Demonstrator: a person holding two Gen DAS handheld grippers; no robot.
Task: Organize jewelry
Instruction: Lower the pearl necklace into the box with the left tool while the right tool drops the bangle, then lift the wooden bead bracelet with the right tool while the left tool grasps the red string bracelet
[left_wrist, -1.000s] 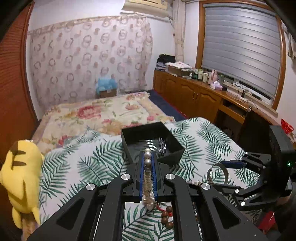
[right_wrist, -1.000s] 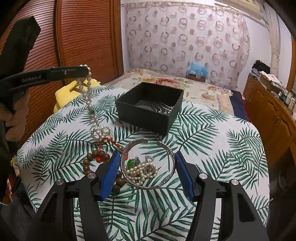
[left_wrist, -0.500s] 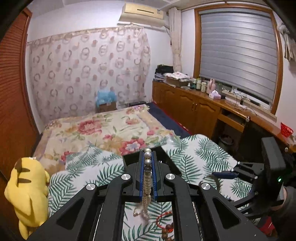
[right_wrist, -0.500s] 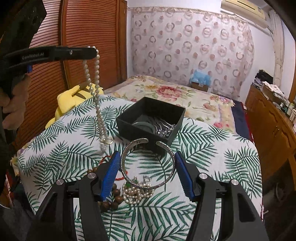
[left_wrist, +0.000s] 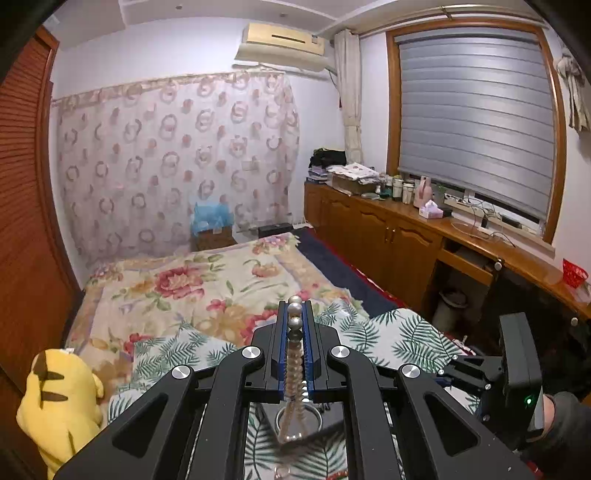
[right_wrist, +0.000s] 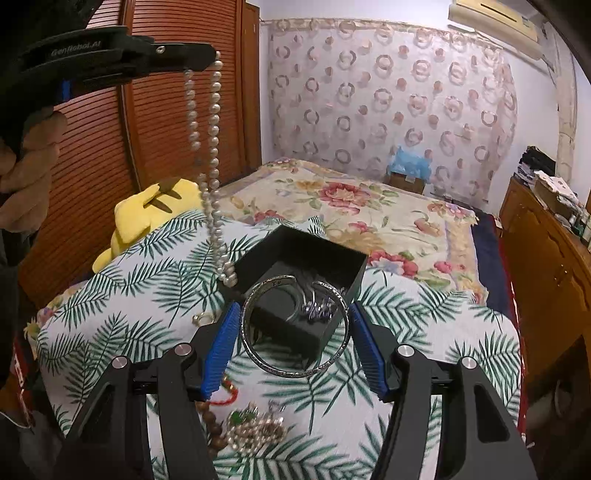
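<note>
My left gripper (left_wrist: 295, 308) is shut on a pearl necklace (left_wrist: 294, 354). In the right wrist view the necklace (right_wrist: 213, 155) hangs in a long double strand from that gripper (right_wrist: 207, 57), its low end beside the near left corner of the black box (right_wrist: 334, 264). My right gripper (right_wrist: 293, 345) is shut on a silver open bangle (right_wrist: 291, 371), held flat between the blue pads (right_wrist: 221, 350) above the box's front edge. The box holds a silver ring shape and dark sparkly pieces (right_wrist: 317, 308).
The box stands on a palm-leaf cloth (right_wrist: 122, 295). A heap of jewelry (right_wrist: 255, 424) with brown wooden beads (right_wrist: 214, 424) and a red cord lies under my right gripper. A small ring (right_wrist: 199, 319) lies left. A yellow plush (right_wrist: 147, 214) sits at the table's far left.
My left gripper has risen, lifting the pearl necklace clear of the cloth until it hangs by the box. My right gripper has carried the bangle up and forward over the box's front edge.
</note>
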